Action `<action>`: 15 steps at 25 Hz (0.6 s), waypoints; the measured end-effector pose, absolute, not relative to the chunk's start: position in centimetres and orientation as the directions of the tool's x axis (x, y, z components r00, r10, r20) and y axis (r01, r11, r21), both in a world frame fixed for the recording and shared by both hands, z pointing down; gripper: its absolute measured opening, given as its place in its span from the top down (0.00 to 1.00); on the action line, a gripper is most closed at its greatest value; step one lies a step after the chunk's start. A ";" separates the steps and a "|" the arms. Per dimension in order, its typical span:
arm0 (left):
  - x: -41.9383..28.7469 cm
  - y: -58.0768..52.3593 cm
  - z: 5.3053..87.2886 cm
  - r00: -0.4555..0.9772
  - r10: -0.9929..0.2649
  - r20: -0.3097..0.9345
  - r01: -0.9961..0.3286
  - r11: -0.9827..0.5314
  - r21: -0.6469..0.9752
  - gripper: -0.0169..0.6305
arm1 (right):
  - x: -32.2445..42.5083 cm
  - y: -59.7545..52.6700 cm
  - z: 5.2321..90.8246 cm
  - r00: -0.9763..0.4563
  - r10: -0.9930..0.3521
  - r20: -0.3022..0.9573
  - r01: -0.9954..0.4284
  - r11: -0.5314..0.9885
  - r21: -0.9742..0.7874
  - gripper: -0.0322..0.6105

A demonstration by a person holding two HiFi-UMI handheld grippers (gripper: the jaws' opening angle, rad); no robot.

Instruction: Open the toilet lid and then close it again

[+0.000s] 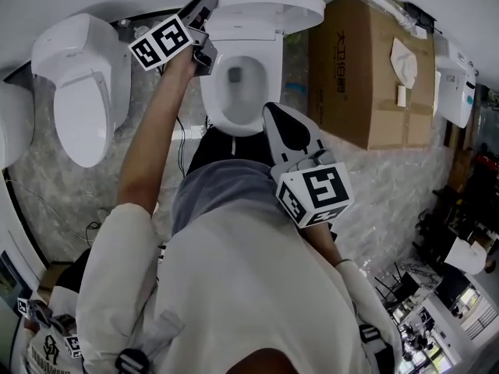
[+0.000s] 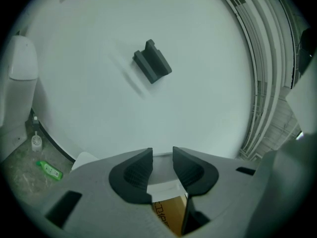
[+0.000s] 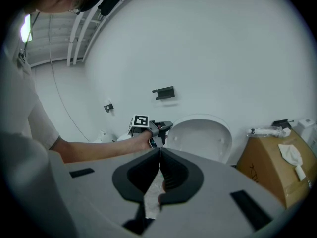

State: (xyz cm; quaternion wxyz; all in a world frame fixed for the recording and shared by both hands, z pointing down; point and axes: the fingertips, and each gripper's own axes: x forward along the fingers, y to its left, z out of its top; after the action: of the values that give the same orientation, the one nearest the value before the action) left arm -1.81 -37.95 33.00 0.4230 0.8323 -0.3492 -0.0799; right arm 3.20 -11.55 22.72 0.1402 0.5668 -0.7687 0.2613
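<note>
**While the lid is standing raised, the left gripper is sitting nearest**

**Head view.** The toilet lid (image 1: 273, 5) is standing raised against the wall, at 12 o'clock of the bowl (image 1: 242, 80). The left gripper (image 1: 204, 8) is reaching to the lid's 9 o'clock edge and is touching it or lying just beside it; which of the two cannot be told. The right gripper (image 1: 273, 117) is hanging near the bowl's 6 o'clock rim, well apart from the lid. Judgement: the opening half is looking complete. Closing is calling for a swing of the lid toward 6 o'clock, and the left hand is lying nearer for that move.

**Left gripper view.** The left gripper (image 2: 162, 155) is holding its jaws apart. A pale edge, probably the lid's rim, is showing in the gap, but the pads are not visibly pressing on it. A cardboard box (image 2: 171, 214) is showing beneath, at 6 o'clock.

**Right gripper view.** The right gripper (image 3: 159, 152) is holding its jaws together, with nothing between them. The lid (image 3: 200, 140) is lying at 1 o'clock from the jaw tips, upright, with its long axis running 12 to 6. The left gripper (image 3: 159, 128) is sitting at the lid's 9 o'clock edge.
</note>
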 end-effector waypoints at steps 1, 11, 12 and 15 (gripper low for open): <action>-1.8 -38.2 33.0 0.744 -0.648 0.163 -0.514 -0.399 0.760 0.79 | 3.2 -11.6 22.7 -0.315 -0.799 0.512 -0.945 0.218 -0.242 0.93; -1.2 -41.8 32.7 0.745 -0.645 0.172 -0.519 -0.398 0.756 0.79 | 3.1 -12.6 23.1 -0.297 -0.798 0.524 -0.950 0.194 -0.243 0.93; -1.1 -42.1 32.6 0.743 -0.647 0.171 -0.519 -0.396 0.757 0.79 | 3.1 -12.7 23.1 -0.296 -0.798 0.525 -0.951 0.192 -0.244 0.93; -0.9 -43.1 32.5 0.739 -0.652 0.167 -0.519 -0.394 0.759 0.79 | 3.3 -13.1 23.1 -0.289 -0.798 0.528 -0.952 0.184 -0.244 0.93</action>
State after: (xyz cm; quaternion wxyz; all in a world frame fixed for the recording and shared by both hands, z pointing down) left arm -0.88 -43.14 32.52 0.4231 0.8311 -0.3523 -0.0787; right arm 3.31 -13.13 23.06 0.1425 0.5787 -0.7561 0.2702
